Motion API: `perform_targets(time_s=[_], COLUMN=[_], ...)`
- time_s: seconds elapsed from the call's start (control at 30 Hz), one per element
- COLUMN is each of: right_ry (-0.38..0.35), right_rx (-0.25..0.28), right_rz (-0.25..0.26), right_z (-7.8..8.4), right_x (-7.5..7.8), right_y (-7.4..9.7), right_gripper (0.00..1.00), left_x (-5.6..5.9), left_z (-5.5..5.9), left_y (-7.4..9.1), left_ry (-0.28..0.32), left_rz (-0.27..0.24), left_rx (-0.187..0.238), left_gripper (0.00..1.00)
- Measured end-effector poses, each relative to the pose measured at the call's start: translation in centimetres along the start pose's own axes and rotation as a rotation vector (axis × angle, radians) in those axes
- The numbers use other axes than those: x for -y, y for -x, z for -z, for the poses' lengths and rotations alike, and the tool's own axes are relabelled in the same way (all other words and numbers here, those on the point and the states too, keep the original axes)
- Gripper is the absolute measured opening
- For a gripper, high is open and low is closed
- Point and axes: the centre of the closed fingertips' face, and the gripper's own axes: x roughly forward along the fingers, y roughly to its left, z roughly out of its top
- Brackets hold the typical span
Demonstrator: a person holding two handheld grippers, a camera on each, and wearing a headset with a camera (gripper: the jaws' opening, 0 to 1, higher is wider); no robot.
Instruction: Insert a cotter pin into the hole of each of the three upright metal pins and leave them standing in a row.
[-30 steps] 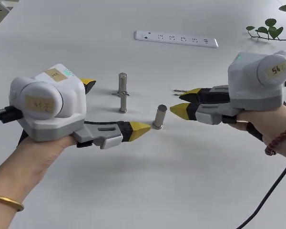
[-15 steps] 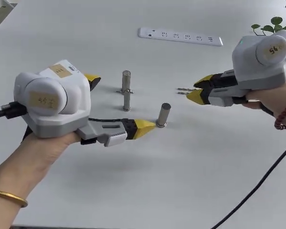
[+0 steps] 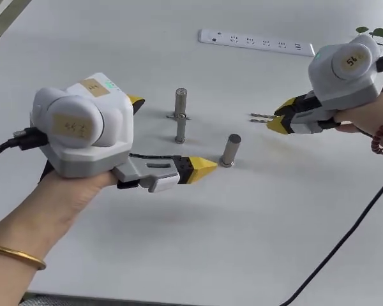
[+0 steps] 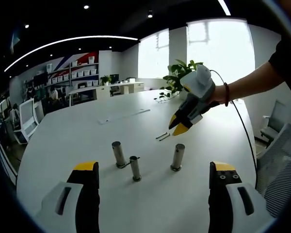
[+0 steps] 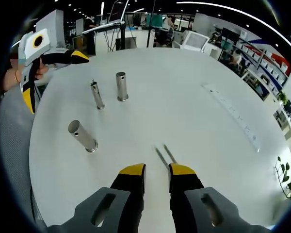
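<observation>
Head view: my left gripper (image 3: pixel 173 134) is spread wide. Its far tip is partly hidden behind its own housing, and its near tip sits just beside the near pin (image 3: pixel 230 150), at that pin's 9 o'clock; I cannot tell whether they touch. The far pin (image 3: pixel 180 101) and middle pin (image 3: pixel 180 131) stand upright on the table (image 3: pixel 198 229). They overlap along the 12 o'clock line, so the gap between them is unreadable. A thin cross-piece (image 3: pixel 177 116) juts from the middle pin's top, too small to identify. No pin's hole can be made out. My right gripper (image 3: pixel 279 116), at 3 o'clock of the pins and well apart, pinches a cotter pin (image 3: pixel 260 117). Its two legs point to 9 o'clock, and its head is hidden between the jaws. A power strip (image 3: pixel 255 42) lies at 12 o'clock. A plant (image 3: pixel 380 29) at 2 o'clock is cut off by the edge.
</observation>
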Motion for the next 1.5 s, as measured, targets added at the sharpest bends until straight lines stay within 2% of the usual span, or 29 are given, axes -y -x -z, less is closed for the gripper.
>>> perform_targets(time_s=[0.3, 0.53, 0.8, 0.93, 1.0, 1.03, 1.07, 1.17, 1.27, 1.4, 1.5], right_ry=[0.034, 0.042, 0.055, 0.045, -0.001, -0.029, -0.027, 0.011, 0.01, 0.099, 0.128], right_rx=[-0.07, -0.096, -0.155, -0.168, -0.182, -0.186, -0.198, -0.223, -0.246, -0.259, -0.263], right_rz=[-0.026, -0.045, -0.067, -0.081, -0.119, -0.107, -0.101, -0.104, -0.095, -0.093, -0.086], right_z=[1.0, 1.1, 1.8, 1.8, 1.9, 1.8, 1.8, 1.8, 1.8, 1.8, 1.8], right_x=[-0.1, -0.3, -0.6, -0.7, -1.2, -1.1, -0.8, -1.0, -1.2, -1.5, -1.7], right_y=[-0.7, -0.8, -1.0, -0.9, -0.9, -0.8, -0.9, -0.7, -0.6, -0.4, -0.2], right_gripper=[0.12, 0.09, 0.06, 0.05, 0.01, 0.01, 0.0, 0.0, 0.0, 0.0, 0.0], left_x=[-0.1, -0.2, -0.1, 0.0, 0.1, 0.2, 0.2, 0.3, 0.1, 0.0, 0.1], left_z=[0.2, 0.3, 0.4, 0.5, 0.4, 0.5, 0.5, 0.6, 0.5, 0.5, 0.6], left_y=[-0.1, -0.1, -0.1, -0.1, -0.1, -0.1, -0.1, -0.1, -0.1, 0.0, -0.1], left_ry=[0.0, -0.002, -0.026, -0.025, -0.024, -0.023, -0.021, -0.026, -0.019, -0.019, -0.021], left_rz=[0.001, -0.001, 0.002, 0.008, 0.013, 0.021, 0.022, 0.023, 0.019, 0.018, 0.02], left_rx=[-0.009, -0.01, -0.02, -0.021, -0.021, -0.023, -0.025, -0.028, -0.025, -0.025, -0.028], left_gripper=[0.93, 0.92, 0.91, 0.91, 0.9, 0.9, 0.89, 0.89, 0.89, 0.89, 0.89])
